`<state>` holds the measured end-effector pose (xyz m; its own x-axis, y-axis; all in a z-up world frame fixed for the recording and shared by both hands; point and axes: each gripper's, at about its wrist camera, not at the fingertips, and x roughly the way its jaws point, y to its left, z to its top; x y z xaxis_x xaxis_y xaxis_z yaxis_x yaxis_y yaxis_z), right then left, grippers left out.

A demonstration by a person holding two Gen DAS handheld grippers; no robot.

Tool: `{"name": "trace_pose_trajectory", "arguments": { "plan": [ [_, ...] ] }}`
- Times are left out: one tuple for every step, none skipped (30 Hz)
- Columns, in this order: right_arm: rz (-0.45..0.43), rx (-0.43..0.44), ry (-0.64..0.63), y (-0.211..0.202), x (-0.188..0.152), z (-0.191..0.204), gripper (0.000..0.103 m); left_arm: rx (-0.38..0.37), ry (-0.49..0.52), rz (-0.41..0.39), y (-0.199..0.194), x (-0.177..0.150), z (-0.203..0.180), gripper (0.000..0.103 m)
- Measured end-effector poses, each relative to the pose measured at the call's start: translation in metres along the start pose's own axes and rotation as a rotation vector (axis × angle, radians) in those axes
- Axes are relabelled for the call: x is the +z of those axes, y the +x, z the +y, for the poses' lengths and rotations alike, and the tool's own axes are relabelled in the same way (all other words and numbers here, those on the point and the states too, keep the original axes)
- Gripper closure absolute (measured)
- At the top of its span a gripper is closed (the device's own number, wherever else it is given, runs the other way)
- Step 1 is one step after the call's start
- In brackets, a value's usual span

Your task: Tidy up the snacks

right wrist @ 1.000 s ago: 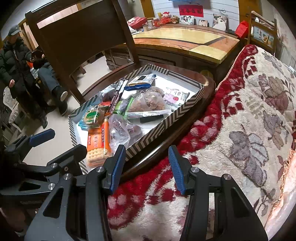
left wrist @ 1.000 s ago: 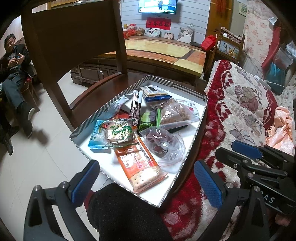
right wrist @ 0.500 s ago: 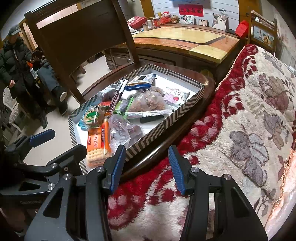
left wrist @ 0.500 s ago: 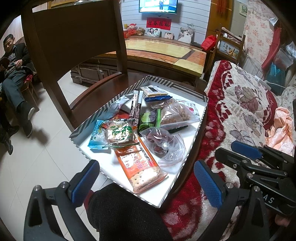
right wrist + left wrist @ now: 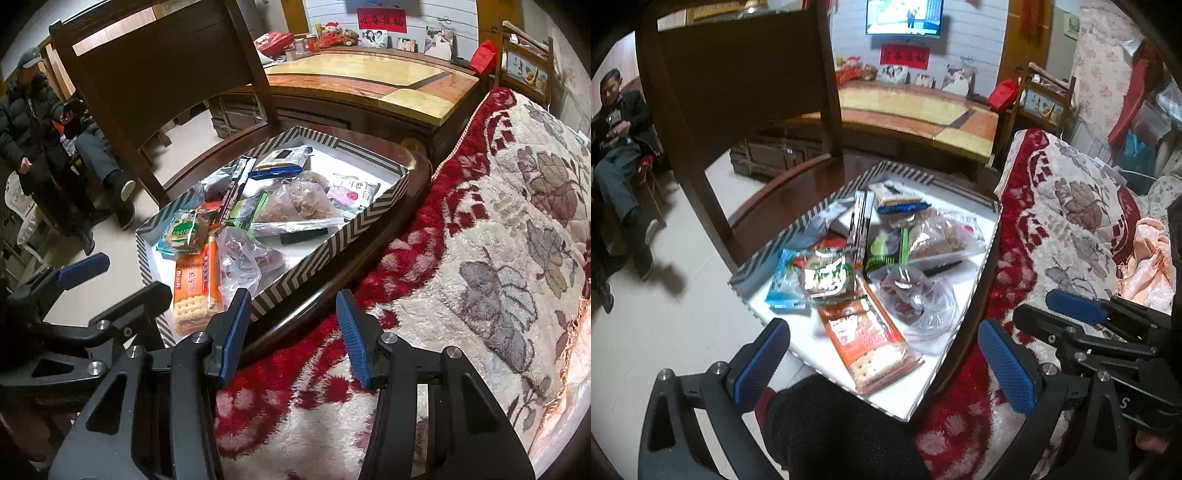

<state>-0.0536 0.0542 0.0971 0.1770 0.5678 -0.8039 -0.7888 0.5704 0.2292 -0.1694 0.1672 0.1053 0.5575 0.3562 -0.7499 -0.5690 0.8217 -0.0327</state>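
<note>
A striped box point(image 5: 809, 221) with a white inside sits on a wooden chair seat and holds several snack packs. Nearest is an orange cracker pack point(image 5: 868, 343), with a clear bag of dark red pieces point(image 5: 912, 299) beside it, then a green pack point(image 5: 886, 254) and a blue-and-white pack point(image 5: 785, 282). My left gripper point(image 5: 882, 358) hangs open just short of the box's near corner, holding nothing. My right gripper point(image 5: 293, 328) is open and empty over the chair's edge and the blanket, right of the same box point(image 5: 332, 240) and cracker pack point(image 5: 195, 284).
The dark chair back point(image 5: 738, 74) rises behind the box. A red and cream floral blanket point(image 5: 480, 240) covers the right side. A low wooden table point(image 5: 369, 81) stands behind. People point(image 5: 33, 122) sit and stand at the left on the tiled floor point(image 5: 646, 325). A dark-clothed knee point(image 5: 842, 432) lies under my left gripper.
</note>
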Motion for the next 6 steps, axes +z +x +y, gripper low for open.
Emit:
{"name": "trace_pose_trajectory", "arguments": {
  "plan": [
    [0.000,0.000,0.000,0.0001,-0.0001,-0.0001,0.055,0.004,0.006,-0.005,-0.0005,0.0010,-0.0005,0.000],
    [0.000,0.000,0.001,0.0000,-0.0001,0.0000,0.055,0.006,0.009,-0.005,-0.0005,0.0014,-0.0009,0.000],
    [-0.004,0.001,0.005,-0.0004,-0.0005,-0.0007,0.055,0.008,0.011,-0.005,-0.0003,0.0017,-0.0013,0.000],
    [-0.006,0.003,0.007,-0.0005,-0.0003,-0.0005,0.055,0.010,0.014,-0.004,-0.0003,0.0018,-0.0023,0.000],
    [-0.008,0.005,0.008,-0.0007,-0.0001,-0.0007,0.055,0.014,0.019,-0.003,-0.0003,0.0024,-0.0037,0.000],
    [-0.011,0.004,0.008,-0.0012,0.0001,-0.0014,0.055,0.017,0.022,0.000,-0.0003,0.0028,-0.0056,0.000]
  ]
}}
